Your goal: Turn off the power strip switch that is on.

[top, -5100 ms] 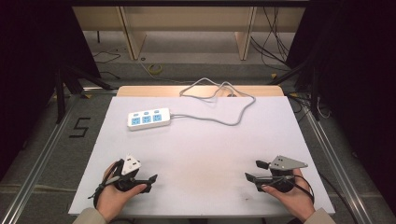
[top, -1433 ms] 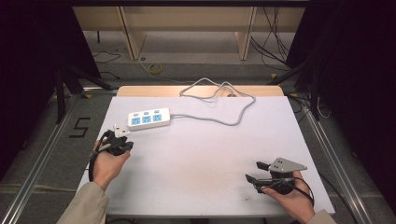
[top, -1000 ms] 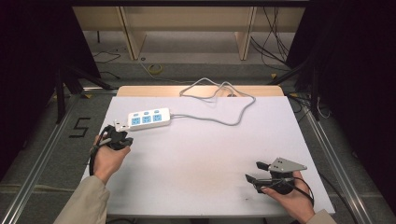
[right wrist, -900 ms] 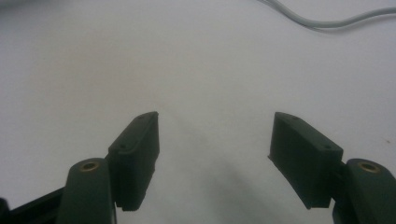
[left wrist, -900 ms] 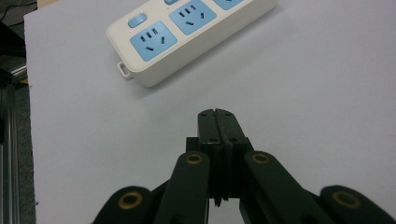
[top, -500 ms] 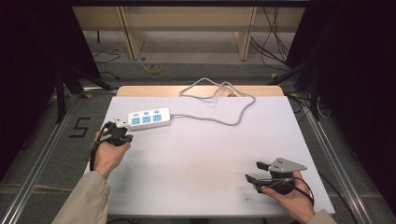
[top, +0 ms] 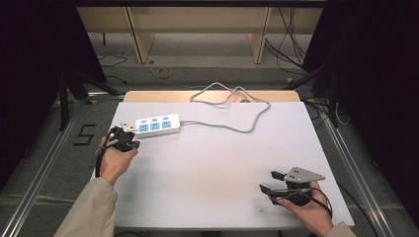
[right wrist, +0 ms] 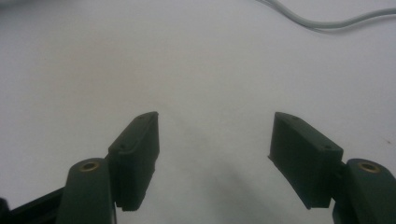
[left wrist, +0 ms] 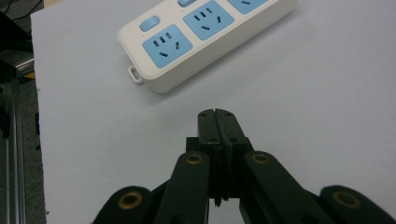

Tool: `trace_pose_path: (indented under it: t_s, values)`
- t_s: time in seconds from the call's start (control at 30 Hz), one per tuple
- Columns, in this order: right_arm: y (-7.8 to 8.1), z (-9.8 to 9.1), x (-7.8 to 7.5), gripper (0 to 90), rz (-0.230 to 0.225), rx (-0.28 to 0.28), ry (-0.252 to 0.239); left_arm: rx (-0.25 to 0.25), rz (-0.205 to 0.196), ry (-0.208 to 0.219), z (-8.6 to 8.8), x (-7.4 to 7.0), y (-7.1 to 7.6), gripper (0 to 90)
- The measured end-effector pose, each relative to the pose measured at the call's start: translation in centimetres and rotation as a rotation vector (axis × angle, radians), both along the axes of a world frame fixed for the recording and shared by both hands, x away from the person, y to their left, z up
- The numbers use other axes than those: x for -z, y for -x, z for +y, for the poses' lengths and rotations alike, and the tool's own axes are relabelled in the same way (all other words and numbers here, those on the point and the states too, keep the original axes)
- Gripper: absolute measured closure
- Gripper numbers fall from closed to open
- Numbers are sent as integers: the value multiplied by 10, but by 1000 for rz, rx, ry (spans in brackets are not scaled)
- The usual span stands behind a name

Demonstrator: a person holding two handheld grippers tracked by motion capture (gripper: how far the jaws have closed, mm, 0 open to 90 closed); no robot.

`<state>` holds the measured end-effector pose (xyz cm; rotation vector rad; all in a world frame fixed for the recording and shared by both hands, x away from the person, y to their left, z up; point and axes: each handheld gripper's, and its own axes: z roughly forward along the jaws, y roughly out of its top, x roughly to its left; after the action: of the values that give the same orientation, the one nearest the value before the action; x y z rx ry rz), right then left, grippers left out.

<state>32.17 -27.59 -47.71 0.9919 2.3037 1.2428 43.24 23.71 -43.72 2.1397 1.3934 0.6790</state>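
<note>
Left gripper view: left gripper jaws closed near power strip; right gripper wide.

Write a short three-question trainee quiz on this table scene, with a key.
1. True or false: the left gripper has its jaws closed together with nothing between them.
2. Which colour are the socket faces on the power strip? A) blue B) red C) green
3. Fill in: the right gripper has its jaws ____ over the bare white table.

Key: 1 true; 2 A; 3 open.
</note>
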Motion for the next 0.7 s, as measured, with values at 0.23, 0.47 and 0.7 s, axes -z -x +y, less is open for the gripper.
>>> trace_pose_path:
  t_s: [0.23, 0.47, 0.7]
  values:
    - [0, 0, 0, 337, -1, 0, 0, -2, -2, -8, 1, 0, -3, 896]
    - [0, 0, 0, 337, -1, 0, 0, -3, 1, -14, 2, -1, -7, 896]
    - [0, 0, 0, 337, -1, 0, 0, -11, 5, -9, 2, 2, -13, 896]
